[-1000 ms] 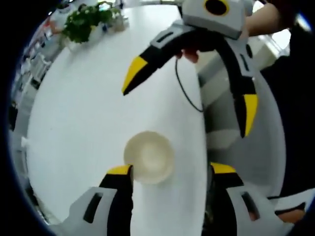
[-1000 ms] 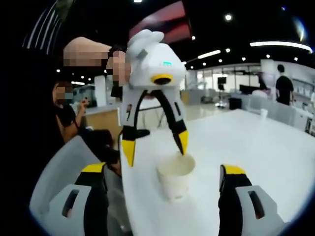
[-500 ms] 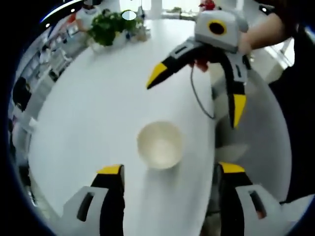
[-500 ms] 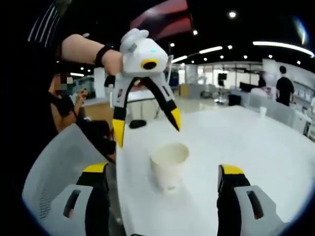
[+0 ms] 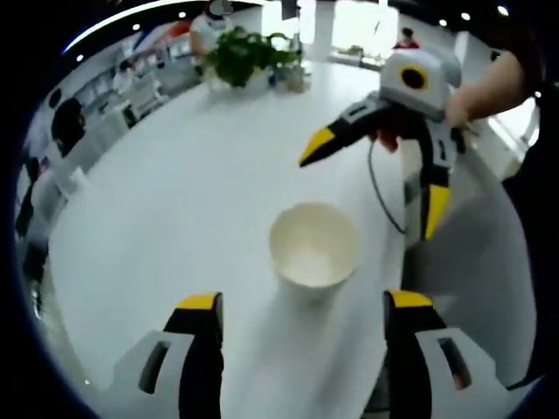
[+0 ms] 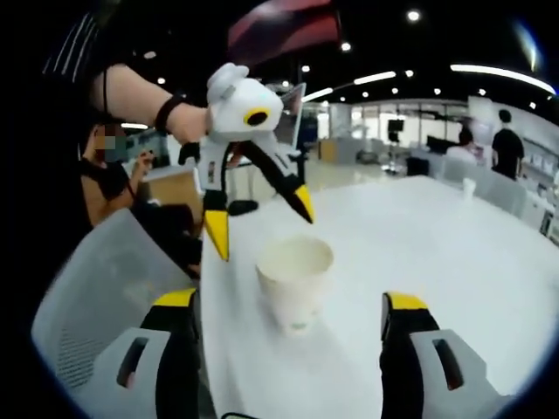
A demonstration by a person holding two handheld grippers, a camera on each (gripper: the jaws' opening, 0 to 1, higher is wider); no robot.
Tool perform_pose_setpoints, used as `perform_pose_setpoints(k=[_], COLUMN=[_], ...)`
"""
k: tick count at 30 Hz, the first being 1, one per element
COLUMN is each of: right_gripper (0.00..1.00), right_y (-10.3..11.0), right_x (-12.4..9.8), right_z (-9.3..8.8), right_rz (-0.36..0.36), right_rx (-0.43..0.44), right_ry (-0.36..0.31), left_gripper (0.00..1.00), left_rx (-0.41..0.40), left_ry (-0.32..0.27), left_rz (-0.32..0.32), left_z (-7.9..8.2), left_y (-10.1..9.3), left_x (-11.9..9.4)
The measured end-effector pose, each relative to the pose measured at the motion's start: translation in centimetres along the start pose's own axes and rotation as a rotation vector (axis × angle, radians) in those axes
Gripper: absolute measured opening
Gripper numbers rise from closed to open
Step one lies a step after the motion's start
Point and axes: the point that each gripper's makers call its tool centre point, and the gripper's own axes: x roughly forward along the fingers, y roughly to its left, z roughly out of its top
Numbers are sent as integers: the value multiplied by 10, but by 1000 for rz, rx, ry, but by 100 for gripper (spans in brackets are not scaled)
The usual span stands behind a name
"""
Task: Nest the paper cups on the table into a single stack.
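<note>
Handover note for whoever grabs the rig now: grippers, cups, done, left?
Left gripper: open, holding nothing, raised above the cup with its jaws to either side.
Right gripper: open, holding nothing, facing the cup from the side.
Paper cup: upright on the white table, near its edge, mouth up. Whether it is one cup or a nested stack cannot be told from these views. One small cup-like thing stands far across the table, too small to identify.
Done: nothing in hand; the cup stands free.
Left: check the far item; if it is a cup, probably nest it here.
</note>
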Motion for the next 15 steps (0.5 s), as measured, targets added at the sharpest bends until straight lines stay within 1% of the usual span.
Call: perform_pose_setpoints(k=[1, 2, 4, 5, 6, 8, 10, 11, 13, 14, 15], right_gripper=[83, 82, 80, 79, 79, 77, 76, 76, 74, 72, 71], right_y=[-1, -2, -4, -5, -6, -7, -9, -9, -8, -7, -7], right_x=[4, 6, 11, 14, 16, 20, 24, 25, 28, 30, 33], right_z=[-2, -4, -6, -7, -7, -12, -18, -20, -25, -25, -25], right_rz=[3, 5, 16, 23, 26, 30, 39, 43, 58, 65, 73], right_rx=[-2, -1, 10, 13, 9, -4, 1, 5, -4, -12, -22], right_ry=[7, 12, 18, 20, 22, 41, 57, 59, 74, 75, 74], left_gripper=[73, 72, 72, 69, 69, 69, 68, 67, 66, 64, 62], left_rx=[-16, -25, -55, -57, -61, -76, -75, -74, -53, -42, -25], left_ry=[-45, -59, -74, -81, -95, -101, -131, -136, -155, -168, -167], left_rz=[-3, -1, -19, -19, -25, -30, -39, -36, -44, -48, -45], left_z=[3, 2, -2, -5, -5, -8, -7, -7, -7, -6, -8], left_y=[0, 1, -2, -1, -1, -2, -2, -2, -2, -2, -1], left_x=[2, 3, 7, 10, 12, 15, 17, 18, 20, 21, 22])
